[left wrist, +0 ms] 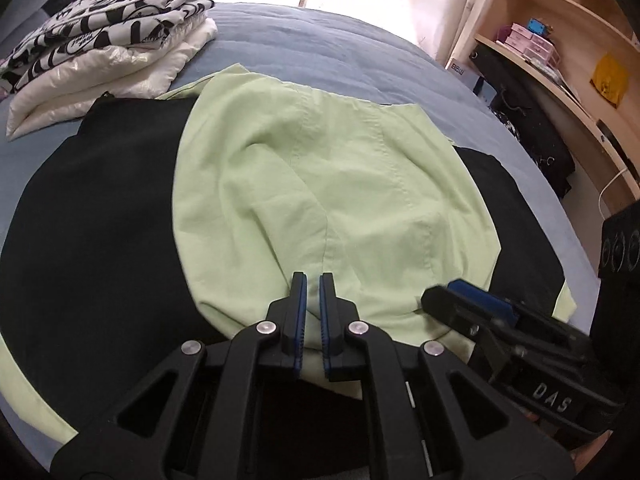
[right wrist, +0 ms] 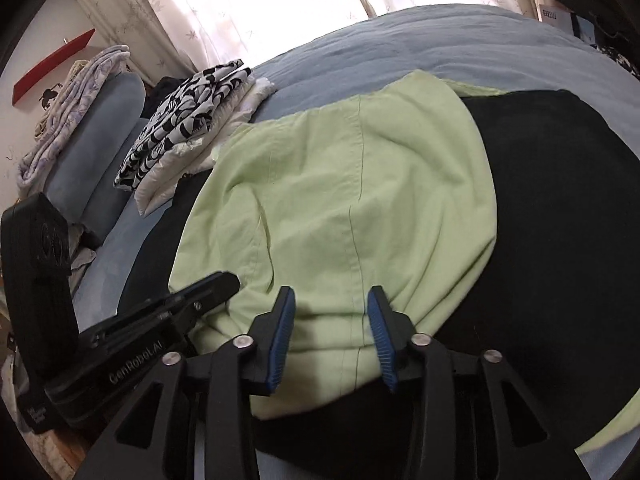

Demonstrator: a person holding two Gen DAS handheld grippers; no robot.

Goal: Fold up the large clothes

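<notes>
A large garment lies spread on the bed: a black body [left wrist: 100, 216] [right wrist: 560, 220] with a light green part [left wrist: 320, 184] [right wrist: 340, 200] folded over its middle. My left gripper [left wrist: 313, 280] hovers at the green part's near edge, its jaws a narrow gap apart, with nothing between them. It shows at the left of the right wrist view [right wrist: 216, 282]. My right gripper [right wrist: 331, 294] is open over the near green hem, empty. It shows at the right of the left wrist view [left wrist: 444, 292].
A stack of folded clothes, black-and-white print on white [left wrist: 104, 52] [right wrist: 188, 128], sits at the far left of the blue bedspread [left wrist: 340, 48]. Wooden shelves [left wrist: 560, 40] stand right of the bed. Blue pillows [right wrist: 96, 140] lie at the left. Curtains hang behind.
</notes>
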